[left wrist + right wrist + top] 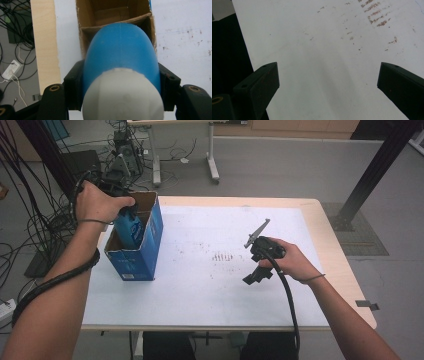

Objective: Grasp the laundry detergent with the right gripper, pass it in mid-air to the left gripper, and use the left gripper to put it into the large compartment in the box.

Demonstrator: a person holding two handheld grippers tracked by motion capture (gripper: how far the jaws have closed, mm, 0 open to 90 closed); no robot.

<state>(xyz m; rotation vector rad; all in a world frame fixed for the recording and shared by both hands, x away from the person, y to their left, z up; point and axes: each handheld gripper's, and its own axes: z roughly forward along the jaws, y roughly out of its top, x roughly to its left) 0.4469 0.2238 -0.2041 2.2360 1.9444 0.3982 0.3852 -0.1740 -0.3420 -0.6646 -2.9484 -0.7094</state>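
We judge the job part done: at the left, the left gripper (120, 100) has its jaws clamped on a blue bottle (129, 226) with a white cap, held partly inside the open cardboard box (150, 245) near the bench's (200, 300) left edge; release remains. The left hand (97, 202) is above the box. To the right, the right gripper (257, 262) hangs low over bare bench, jaws spread wide, empty.
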